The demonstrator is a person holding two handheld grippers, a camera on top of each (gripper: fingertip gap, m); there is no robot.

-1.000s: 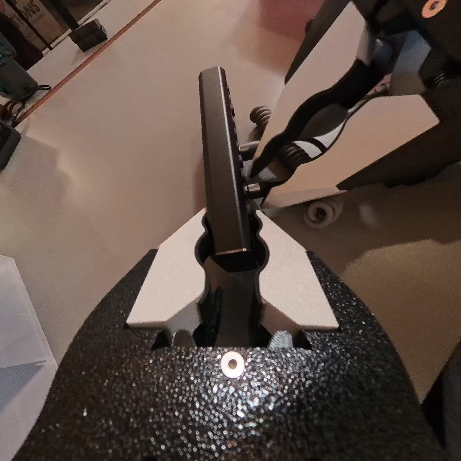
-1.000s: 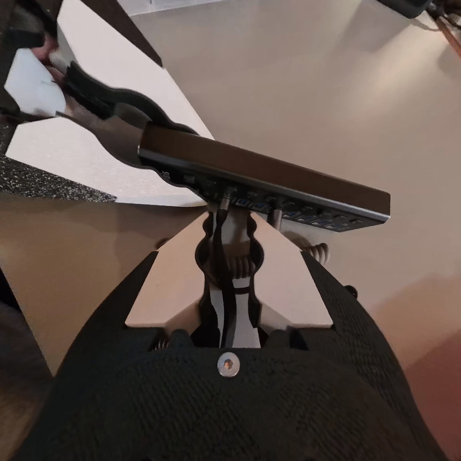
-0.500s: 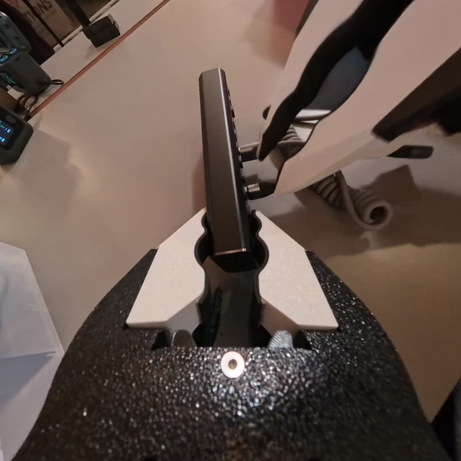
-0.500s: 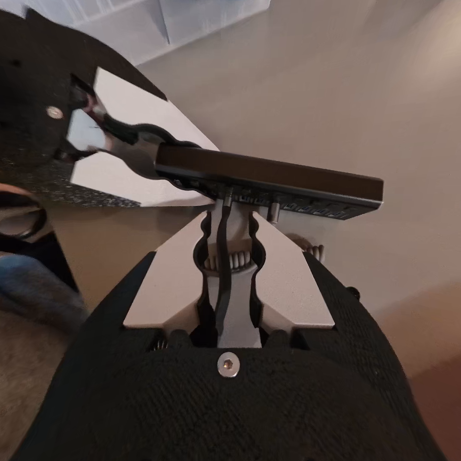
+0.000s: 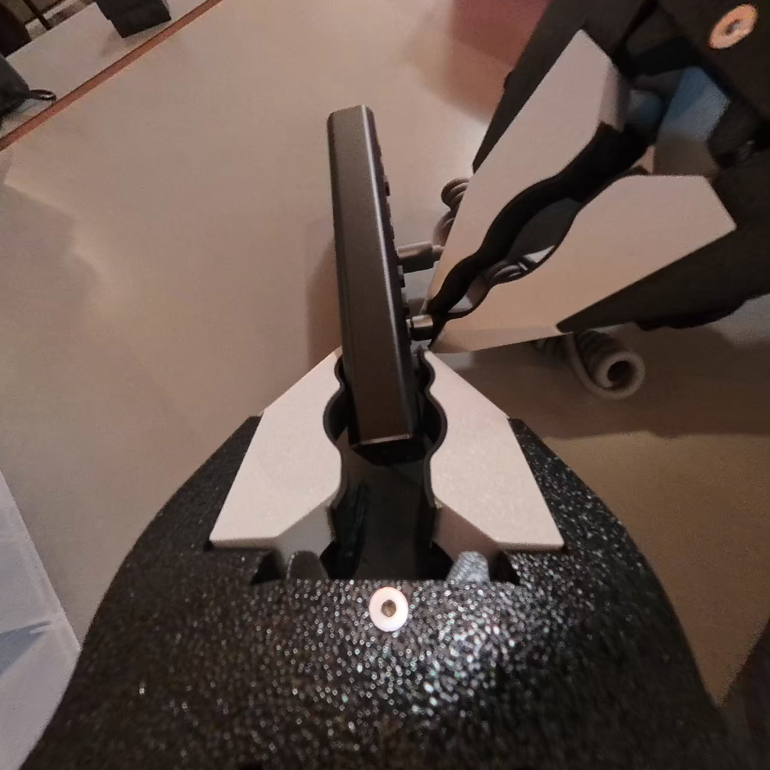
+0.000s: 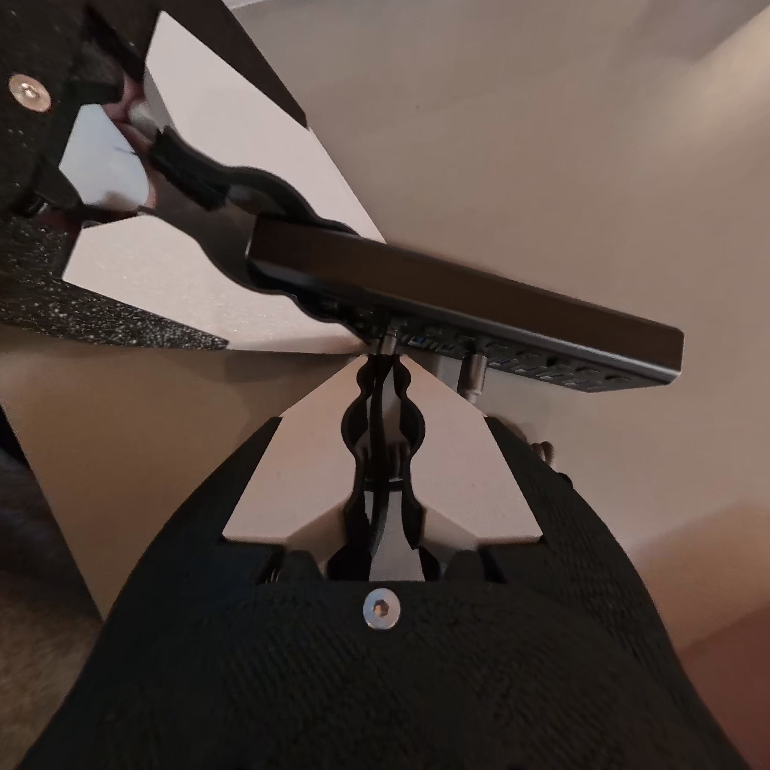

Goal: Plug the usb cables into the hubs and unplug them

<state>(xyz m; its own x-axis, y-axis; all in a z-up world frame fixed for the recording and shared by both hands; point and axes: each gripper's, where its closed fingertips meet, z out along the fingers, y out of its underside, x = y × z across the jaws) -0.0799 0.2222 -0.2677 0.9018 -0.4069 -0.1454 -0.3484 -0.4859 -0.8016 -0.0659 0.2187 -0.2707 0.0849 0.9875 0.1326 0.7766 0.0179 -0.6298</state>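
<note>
A dark, bar-shaped usb hub (image 5: pixel 366 266) is held off the beige table (image 5: pixel 166 250) by one end. My left gripper (image 5: pixel 381 358) is shut on that end. The hub's port side faces right, with two plugs in it: a near plug (image 5: pixel 420 327) and a farther plug (image 5: pixel 416 254). My right gripper (image 5: pixel 431 327) comes in from the upper right, its tips at the near plug. In the right wrist view the hub (image 6: pixel 500 300) runs across the frame. My right gripper (image 6: pixel 382 364) is shut on the black usb cable (image 6: pixel 377 416) just behind its plug (image 6: pixel 389 333). The second plug (image 6: pixel 473 371) stands to its right.
A grey coiled cable (image 5: pixel 612 371) lies on the table under the right gripper. A clear plastic box (image 5: pixel 25 583) stands at the left. The table's wooden edge (image 5: pixel 104 71) runs across the top left, with dark objects (image 5: pixel 137 12) beyond it. The grippers are tip to tip, or close to it.
Half a second ago the right gripper was higher, near the farther plug; it has come back down to the near plug and closer to the hub. The left gripper still holds the hub.
</note>
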